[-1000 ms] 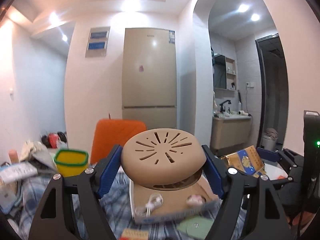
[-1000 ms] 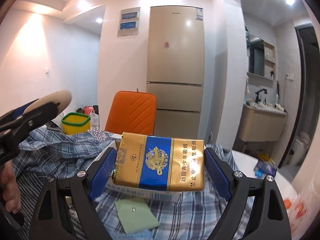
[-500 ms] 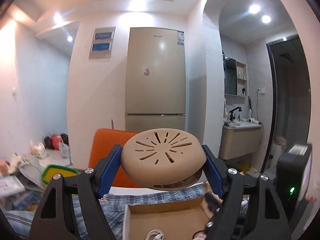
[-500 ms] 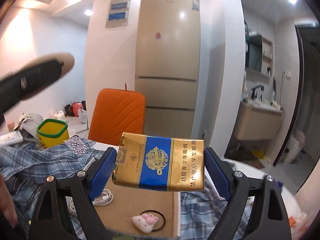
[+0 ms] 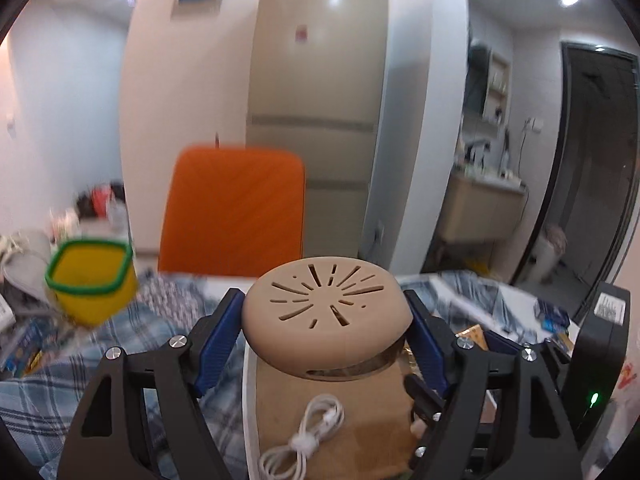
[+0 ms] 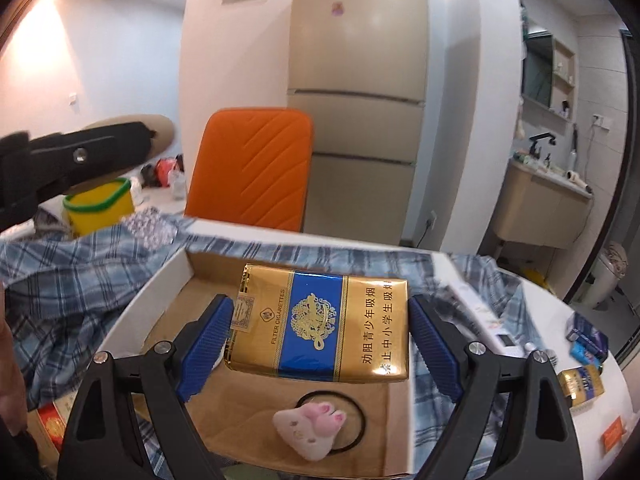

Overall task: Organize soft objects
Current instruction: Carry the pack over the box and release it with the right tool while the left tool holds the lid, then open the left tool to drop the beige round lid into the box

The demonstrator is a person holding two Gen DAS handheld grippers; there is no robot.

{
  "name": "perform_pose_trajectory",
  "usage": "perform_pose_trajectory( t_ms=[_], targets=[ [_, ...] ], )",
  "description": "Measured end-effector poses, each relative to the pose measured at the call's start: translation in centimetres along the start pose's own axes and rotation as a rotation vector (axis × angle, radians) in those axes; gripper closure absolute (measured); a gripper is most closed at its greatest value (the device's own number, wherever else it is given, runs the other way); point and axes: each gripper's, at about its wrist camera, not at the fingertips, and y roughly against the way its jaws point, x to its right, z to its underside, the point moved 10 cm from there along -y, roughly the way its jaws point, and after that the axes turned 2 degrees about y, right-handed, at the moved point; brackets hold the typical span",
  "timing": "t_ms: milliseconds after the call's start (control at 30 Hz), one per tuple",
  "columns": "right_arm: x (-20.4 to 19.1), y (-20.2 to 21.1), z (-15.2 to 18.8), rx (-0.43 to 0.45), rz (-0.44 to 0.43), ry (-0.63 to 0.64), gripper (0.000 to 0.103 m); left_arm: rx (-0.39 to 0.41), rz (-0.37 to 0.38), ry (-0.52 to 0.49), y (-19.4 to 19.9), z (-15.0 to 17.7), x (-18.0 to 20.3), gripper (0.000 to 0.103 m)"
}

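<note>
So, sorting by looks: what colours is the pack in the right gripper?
Gold with a blue band, clearest in the right wrist view: cigarette pack.

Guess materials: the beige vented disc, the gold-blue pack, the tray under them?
Beige vented disc: matte, looks like silicone or soft plastic; cut slots, no glare. Gold-blue pack: glossy foil-look wrap, sharp reflections. Tray: cardboard, brown floor, white walls.

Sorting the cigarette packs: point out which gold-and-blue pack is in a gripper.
The large gold-and-blue cigarette pack, clamped in the right gripper above the cardboard box. The other pack lies loose on the table's right edge.
</note>
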Motion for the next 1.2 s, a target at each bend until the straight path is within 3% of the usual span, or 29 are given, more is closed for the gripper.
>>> perform_pose_trajectory(
  t_ms=[233, 600, 900, 967, 1033, 1133, 1200],
  targets=[
    [-0.7, -1.3, 1.3, -0.056, -0.039, -0.007, 0.013, -0.099, -0.047, -0.058, -1.5, 1.6, 0.9, 0.026],
    [0.1, -1.9, 2.3, -0.108, -0.066, -0.022, 0.012, -0.117, -0.069, -0.050, -2.0, 1.5, 0.0, 0.024],
    [2.6, -1.3, 2.6, -0.124, 0.065, -0.003, 0.012, -0.186, -0.047, -0.053, -3.4, 2.9, 0.2, 0.022],
    [3.7, -1.3, 2.5, -0.129, 0.060, -0.054, 0.012, -0.166, -0.015, -0.039, -3.2, 2.8, 0.5, 0.019],
    [4.5, -1.3, 2.5, -0.126, 0.058, -0.102, 0.012, -0.117, -0.015, -0.047, -2.5, 2.3, 0.8, 0.002],
    [4.8, -1.4, 2.8, -0.136, 0.052, -0.109, 0.012, -0.034, -0.021, -0.065, -1.3, 1.4, 1.3, 0.000],
    [4.8, -1.3, 2.6, -0.130, 0.055, -0.104, 0.012, -0.028, -0.012, -0.074, -1.1, 1.2, 1.6, 0.000]
  ],
)
